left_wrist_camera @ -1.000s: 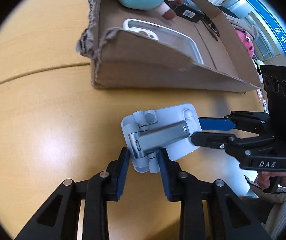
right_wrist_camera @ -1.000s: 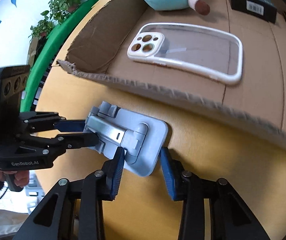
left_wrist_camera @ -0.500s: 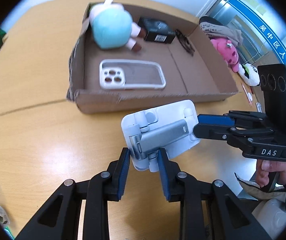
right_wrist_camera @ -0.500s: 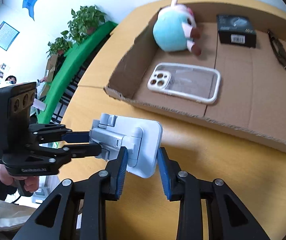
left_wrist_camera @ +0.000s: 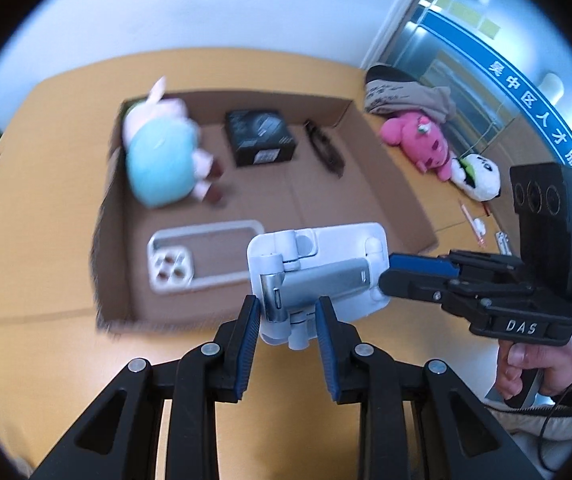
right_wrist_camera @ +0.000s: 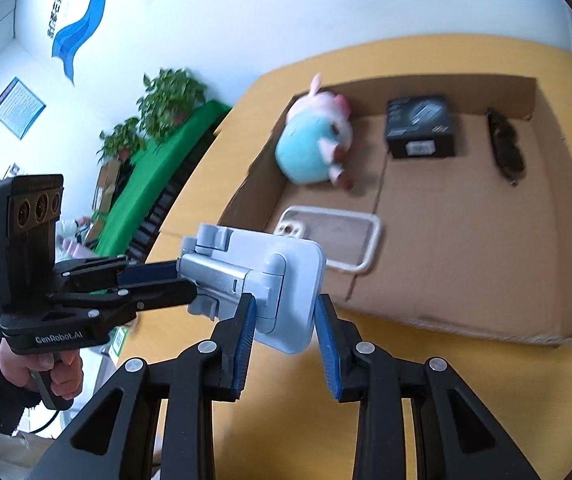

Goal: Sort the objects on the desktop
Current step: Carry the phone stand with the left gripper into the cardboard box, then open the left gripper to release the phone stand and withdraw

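Up off the yellow wooden table it has come: one second ago our white folding phone stand with a grey metal arm lay flat on the wood, and now it hangs in the air in front of the shallow brown cardboard box. We can now see down into the whole box, where before we saw mostly its near wall.

We hold the stand from two sides. Our left gripper pinches the hinge end, with its blue pads pressed on the stand. Our right gripper squeezes the flat white plate; its jaws were closing a moment ago and now sit tight on the plate. We think two grips keep the folding stand from flopping open or swinging while we carry it.

Each gripper shows up in the other one's camera, coming in from the side with a hand on its handle.

Inside the box lie a clear phone case with a white rim, a soft blue and pink plush toy, a small black box with a label and a dark thin thing we cannot make out. A pink plush toy and a white one are still outside on the table. We think the stand goes into the box next, on the bare cardboard floor.
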A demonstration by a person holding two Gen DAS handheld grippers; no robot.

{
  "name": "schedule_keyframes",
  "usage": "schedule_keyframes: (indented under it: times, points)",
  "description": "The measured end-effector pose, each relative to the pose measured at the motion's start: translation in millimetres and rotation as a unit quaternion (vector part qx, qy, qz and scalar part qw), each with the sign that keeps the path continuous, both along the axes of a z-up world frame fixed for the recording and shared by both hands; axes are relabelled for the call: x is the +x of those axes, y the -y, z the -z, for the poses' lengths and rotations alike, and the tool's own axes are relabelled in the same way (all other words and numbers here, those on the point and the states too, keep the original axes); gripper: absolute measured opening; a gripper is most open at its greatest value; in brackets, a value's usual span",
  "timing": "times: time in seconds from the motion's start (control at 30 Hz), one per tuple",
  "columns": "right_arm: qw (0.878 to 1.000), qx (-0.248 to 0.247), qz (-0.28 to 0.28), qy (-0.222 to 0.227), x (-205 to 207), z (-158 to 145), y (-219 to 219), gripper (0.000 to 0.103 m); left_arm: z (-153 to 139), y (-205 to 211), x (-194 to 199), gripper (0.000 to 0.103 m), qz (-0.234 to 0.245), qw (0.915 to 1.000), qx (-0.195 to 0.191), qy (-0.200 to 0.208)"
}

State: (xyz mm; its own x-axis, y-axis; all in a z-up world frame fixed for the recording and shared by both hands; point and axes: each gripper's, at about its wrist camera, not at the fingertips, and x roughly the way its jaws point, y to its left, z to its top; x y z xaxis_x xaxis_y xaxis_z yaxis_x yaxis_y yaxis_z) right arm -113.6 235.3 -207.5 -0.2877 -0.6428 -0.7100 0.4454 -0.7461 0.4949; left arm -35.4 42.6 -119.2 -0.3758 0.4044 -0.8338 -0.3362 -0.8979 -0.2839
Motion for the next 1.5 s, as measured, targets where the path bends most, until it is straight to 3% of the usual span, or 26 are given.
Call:
schedule_keyframes:
  times: [0.37, 0.73, 0.77, 0.83, 0.87, 0.93, 1.03, 1.17, 1.23, 1.27, 1.3, 1.37, 1.43, 1.5]
  points:
    - [0.998, 0.005, 0.068, 0.019, -65.4, 14.2, -55.6, 0.033, 13.6, -59.0, -79.6, 0.027, 0.043, 0.9990, 0.005, -0.008]
    - [0.995, 0.010, 0.074, 0.062, -155.5, 61.1, -52.4, 0.033, 73.5, -51.0, -150.2, 0.027, 0.028, 0.9986, 0.017, 0.040]
    - [0.995, 0.012, 0.074, 0.067, -163.9, 67.3, -50.6, 0.033, 79.6, -50.9, -155.1, 0.026, 0.032, 0.9983, 0.020, 0.045]
    - [0.994, 0.021, 0.071, 0.074, -180.4, 77.9, -45.3, 0.032, 88.0, -55.2, -163.0, 0.009, 0.052, 0.9958, 0.049, 0.057]
    - [0.995, 0.015, 0.065, 0.080, -187.5, 82.5, -41.8, 0.023, 92.7, -62.3, -167.7, 0.009, 0.061, 0.9952, 0.044, 0.062]
    - [0.996, 0.027, 0.040, 0.078, -198.9, 88.5, -24.4, 0.021, 102.7, -75.0, -175.8, 0.009, 0.069, 0.9952, 0.016, 0.067]
    - [0.994, 0.065, 0.027, 0.089, -207.4, 101.2, -8.3, 0.021, 112.5, -75.3, -181.5, 0.009, 0.056, 0.9950, 0.019, 0.080]
    - [0.991, 0.077, 0.046, 0.096, -202.3, 110.4, -23.1, 0.023, 106.4, -56.9, -173.5, 0.010, 0.032, 0.9968, 0.014, 0.072]
    - [0.991, 0.083, 0.051, 0.095, -197.7, 107.6, -30.2, 0.024, 100.8, -46.3, -169.6, 0.014, 0.011, 0.9972, 0.006, 0.073]
    - [0.991, 0.086, 0.056, 0.092, -195.5, 103.9, -34.0, 0.034, 95.3, -40.8, -166.3, 0.018, -0.002, 0.9976, -0.001, 0.070]
    - [0.990, 0.089, 0.062, 0.088, -193.0, 98.4, -37.4, 0.043, 88.3, -36.1, -162.8, 0.027, -0.013, 0.9980, -0.008, 0.062]
    - [0.989, 0.094, 0.079, 0.081, -186.2, 84.0, -44.4, 0.083, 66.5, -28.3, -149.0, 0.046, -0.033, 0.9987, -0.025, 0.031]
    - [0.988, 0.103, 0.095, 0.071, -176.5, 65.8, -49.8, 0.094, 46.7, -24.6, -137.1, 0.072, -0.053, 0.9977, -0.043, 0.001]
    - [0.987, 0.108, 0.096, 0.064, -166.1, 49.7, -49.4, 0.094, 24.8, -21.9, -124.1, 0.076, -0.071, 0.9956, -0.053, -0.029]
